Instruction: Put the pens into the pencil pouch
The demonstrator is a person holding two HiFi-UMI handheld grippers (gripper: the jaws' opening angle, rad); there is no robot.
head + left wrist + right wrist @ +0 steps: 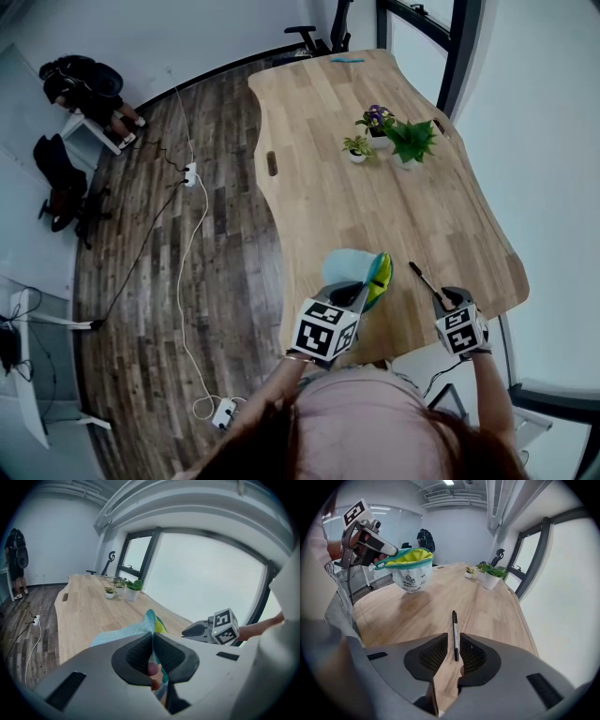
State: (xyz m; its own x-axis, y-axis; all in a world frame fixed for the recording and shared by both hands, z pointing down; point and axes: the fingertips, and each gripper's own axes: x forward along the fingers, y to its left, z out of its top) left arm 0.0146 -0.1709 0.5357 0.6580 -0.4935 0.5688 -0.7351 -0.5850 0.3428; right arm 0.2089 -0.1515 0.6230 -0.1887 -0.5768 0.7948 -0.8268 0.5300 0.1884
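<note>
A light blue pencil pouch (354,268) with teal zip and yellow-green lining hangs just above the wooden table (319,150), its mouth wide. My left gripper (364,292) is shut on its rim; in the left gripper view the fabric (136,631) is pinched between the pads (140,654). A black pen (422,278) lies on the table near the front edge. My right gripper (453,653) stands open over it, the pen (454,630) lying in the gap with neither pad pressing on it. In the right gripper view the pouch (411,571) hangs at upper left.
Three small potted plants (410,142) stand mid-table toward the far right. A blue object (347,59) lies at the table's far end. A cable and power strip (190,174) run over the floor at left, where a person (84,89) sits.
</note>
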